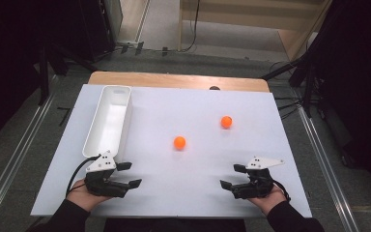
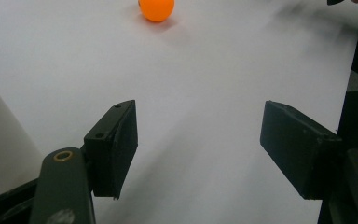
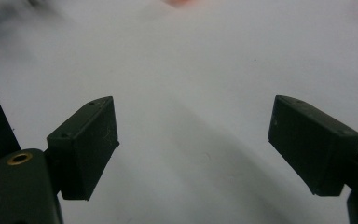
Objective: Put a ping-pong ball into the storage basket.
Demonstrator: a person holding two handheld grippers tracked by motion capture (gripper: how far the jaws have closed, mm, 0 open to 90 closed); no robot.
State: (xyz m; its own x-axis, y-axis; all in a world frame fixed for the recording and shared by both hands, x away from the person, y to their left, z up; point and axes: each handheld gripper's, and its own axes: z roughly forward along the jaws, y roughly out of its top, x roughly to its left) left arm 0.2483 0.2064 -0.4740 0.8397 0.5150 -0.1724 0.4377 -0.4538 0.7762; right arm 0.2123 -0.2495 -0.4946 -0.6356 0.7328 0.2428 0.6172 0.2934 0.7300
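**Jaws wide, balls untouched**

Jaws on both grippers stand wide apart, holding nothing. At lower left of the high view sits the left gripper, just beside the white bin; the right gripper sits at lower right. Two orange balls rest mid-counter: the nearer ball centre, the farther ball upper right.

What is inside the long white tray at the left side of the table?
The white tray looks empty: its pale floor shows bare. The left tool covers its near end, so that corner stays hidden. Both orange balls lie outside, on the table.
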